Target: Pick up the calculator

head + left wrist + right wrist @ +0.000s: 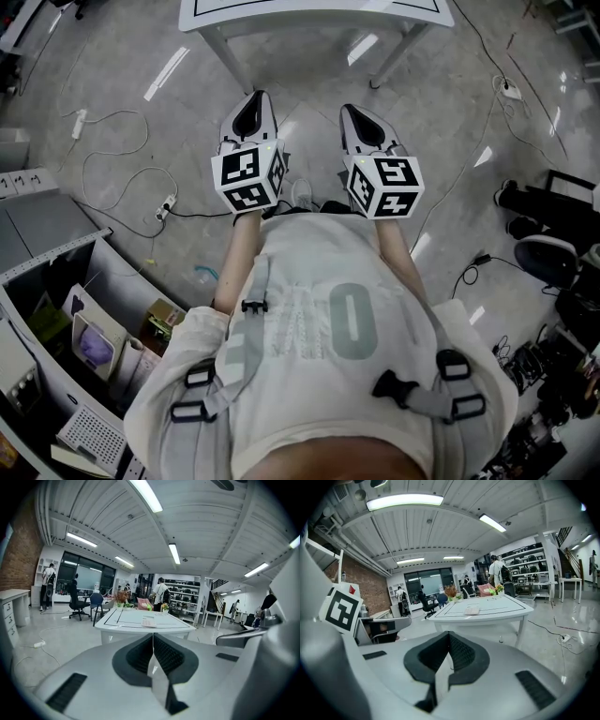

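Observation:
The calculator [149,621] is a small pale slab lying near the front edge of a white table [126,626], some way ahead of me. The right gripper view shows the calculator [471,611] on the same table [497,613]. In the head view only the table's near edge [319,21] shows, and the calculator is out of sight. My left gripper [251,112] and right gripper [361,120] are held side by side above the floor, short of the table. The left gripper [153,634] is shut with nothing in it. The right gripper [449,632] has its jaws together and empty too.
Cables and power strips [167,206] trail over the glossy floor [441,122]. A desk with shelves [56,281] stands at my left, dark chairs [553,234] at my right. Small plants [121,597] sit at the table's far end. People [161,592] and office chairs [77,603] are farther back.

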### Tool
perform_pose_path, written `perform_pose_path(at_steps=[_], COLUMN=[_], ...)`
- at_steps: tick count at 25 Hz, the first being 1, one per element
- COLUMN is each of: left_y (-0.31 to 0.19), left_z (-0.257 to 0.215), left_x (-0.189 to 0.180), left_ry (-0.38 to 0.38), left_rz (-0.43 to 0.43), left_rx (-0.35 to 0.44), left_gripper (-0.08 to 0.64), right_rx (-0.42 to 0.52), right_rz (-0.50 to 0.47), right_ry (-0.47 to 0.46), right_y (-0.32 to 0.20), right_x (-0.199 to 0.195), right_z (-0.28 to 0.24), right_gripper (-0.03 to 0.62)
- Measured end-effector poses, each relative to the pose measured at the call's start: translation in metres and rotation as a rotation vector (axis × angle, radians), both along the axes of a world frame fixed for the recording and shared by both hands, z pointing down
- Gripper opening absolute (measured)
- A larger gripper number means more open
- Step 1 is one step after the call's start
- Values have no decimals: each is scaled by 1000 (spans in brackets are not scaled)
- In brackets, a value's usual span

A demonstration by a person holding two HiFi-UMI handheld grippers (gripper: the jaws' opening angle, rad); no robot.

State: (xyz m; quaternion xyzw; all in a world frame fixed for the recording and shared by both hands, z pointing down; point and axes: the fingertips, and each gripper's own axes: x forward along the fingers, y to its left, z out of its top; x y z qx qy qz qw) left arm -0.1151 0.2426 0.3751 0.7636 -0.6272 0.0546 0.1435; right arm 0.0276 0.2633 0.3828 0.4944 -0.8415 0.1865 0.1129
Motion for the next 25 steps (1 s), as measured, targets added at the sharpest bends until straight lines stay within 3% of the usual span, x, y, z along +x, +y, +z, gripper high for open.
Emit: perform_pose_path(at_steps=[14,18,25], left_y=[-23,-45,-110], left_z=[8,10,-9], left_x=[-10,-11,-12], left_ry=[-30,-54,-110], left_rz=[18,24,13], left_rx=[6,10,88], left_gripper=[23,23,25], right_rx=[12,102,170], right_rz=[51,57,56], right_ry=[18,150,168], right_y=[-22,-51,-129], right_x=[6,15,25], right_z=[10,7,-2], right_gripper=[5,5,5])
